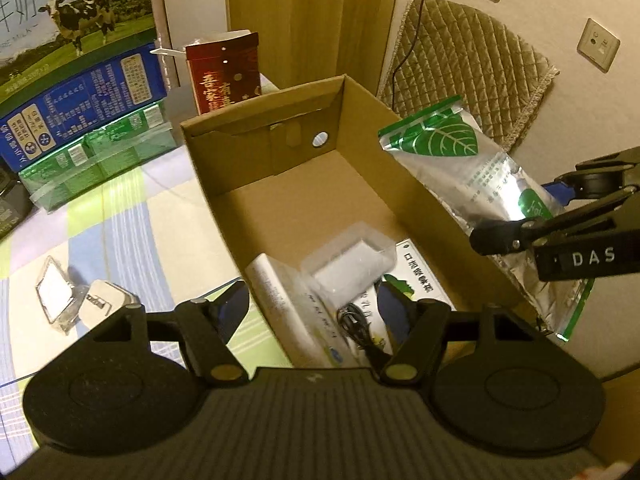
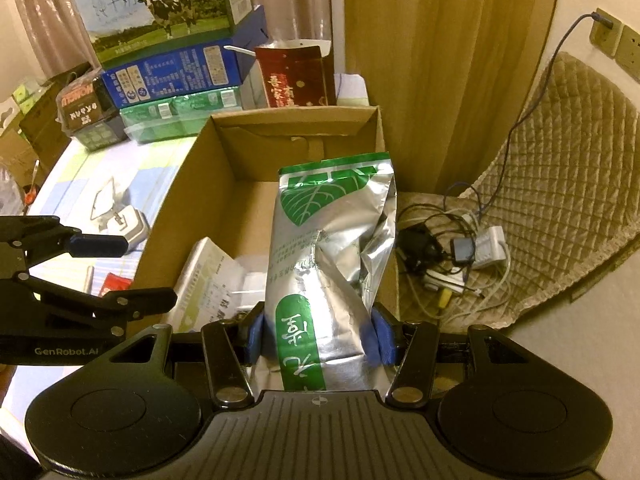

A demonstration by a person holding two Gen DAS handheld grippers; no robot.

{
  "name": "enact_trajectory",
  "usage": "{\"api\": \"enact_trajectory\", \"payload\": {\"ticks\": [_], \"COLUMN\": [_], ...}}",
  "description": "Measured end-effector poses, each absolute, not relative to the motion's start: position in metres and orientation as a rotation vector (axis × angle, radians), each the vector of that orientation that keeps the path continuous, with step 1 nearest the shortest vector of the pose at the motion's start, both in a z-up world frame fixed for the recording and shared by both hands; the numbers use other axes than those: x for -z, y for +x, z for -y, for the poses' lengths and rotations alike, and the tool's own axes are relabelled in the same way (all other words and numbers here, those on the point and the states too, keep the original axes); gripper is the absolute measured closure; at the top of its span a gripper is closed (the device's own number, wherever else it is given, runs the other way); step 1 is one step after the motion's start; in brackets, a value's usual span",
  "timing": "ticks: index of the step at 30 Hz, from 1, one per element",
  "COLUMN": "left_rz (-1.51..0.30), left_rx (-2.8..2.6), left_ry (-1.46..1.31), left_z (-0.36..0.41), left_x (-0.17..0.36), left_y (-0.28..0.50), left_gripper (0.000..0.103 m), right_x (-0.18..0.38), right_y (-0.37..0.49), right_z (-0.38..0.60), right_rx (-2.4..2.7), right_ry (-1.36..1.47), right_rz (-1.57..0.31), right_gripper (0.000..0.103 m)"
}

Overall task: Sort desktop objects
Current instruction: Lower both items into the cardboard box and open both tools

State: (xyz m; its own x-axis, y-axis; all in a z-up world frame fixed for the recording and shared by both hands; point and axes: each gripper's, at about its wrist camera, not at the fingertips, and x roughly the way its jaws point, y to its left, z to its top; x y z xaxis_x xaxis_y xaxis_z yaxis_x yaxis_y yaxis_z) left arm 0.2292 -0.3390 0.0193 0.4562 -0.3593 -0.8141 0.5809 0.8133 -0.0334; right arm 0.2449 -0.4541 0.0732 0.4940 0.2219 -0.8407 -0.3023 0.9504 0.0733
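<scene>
Silver foil pouch, green leaf print, creased; right fingers grip it; left fingers spread.

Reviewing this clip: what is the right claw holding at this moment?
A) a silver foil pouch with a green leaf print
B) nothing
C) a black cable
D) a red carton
A: the right claw has its blue pads pressed on both sides of the silver foil pouch, held above the cardboard box.

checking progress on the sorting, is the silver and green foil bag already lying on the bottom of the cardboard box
No, the foil bag is clamped between the right gripper fingers, held up over the cardboard box.
</scene>
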Motion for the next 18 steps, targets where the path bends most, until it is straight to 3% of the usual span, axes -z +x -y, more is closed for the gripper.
{"api": "enact_trajectory", "payload": {"ticks": [8, 10, 11, 12, 18], "left_rz": [-0.924, -0.923, -0.922, -0.922, -0.929], "left_rx": [0.571, 0.566, 0.563, 0.56, 0.535], "left_ry": [0.258, 0.257, 0.254, 0.252, 0.242], "left_z": [0.323, 0.319, 0.316, 0.313, 0.295], "left_x": [-0.021, -0.02, -0.02, -0.02, -0.017], "left_y": [0.229, 0.228, 0.228, 0.228, 0.23], "left_gripper": [0.037, 0.037, 0.037, 0.036, 0.035], "right_x": [-0.07, -0.071, -0.071, -0.073, -0.077], "right_y": [0.254, 0.259, 0.262, 0.263, 0.258], "right_z": [0.441, 0.442, 0.444, 0.445, 0.439], "right_rx": [-0.336, -0.347, -0.342, -0.34, -0.342], "right_ry": [-0.049, 0.024, 0.064, 0.092, 0.048], "right_rz": [-0.998, -0.978, -0.97, -0.96, -0.941], "right_gripper": [0.052, 0.04, 0.029, 0.026, 0.024]}}
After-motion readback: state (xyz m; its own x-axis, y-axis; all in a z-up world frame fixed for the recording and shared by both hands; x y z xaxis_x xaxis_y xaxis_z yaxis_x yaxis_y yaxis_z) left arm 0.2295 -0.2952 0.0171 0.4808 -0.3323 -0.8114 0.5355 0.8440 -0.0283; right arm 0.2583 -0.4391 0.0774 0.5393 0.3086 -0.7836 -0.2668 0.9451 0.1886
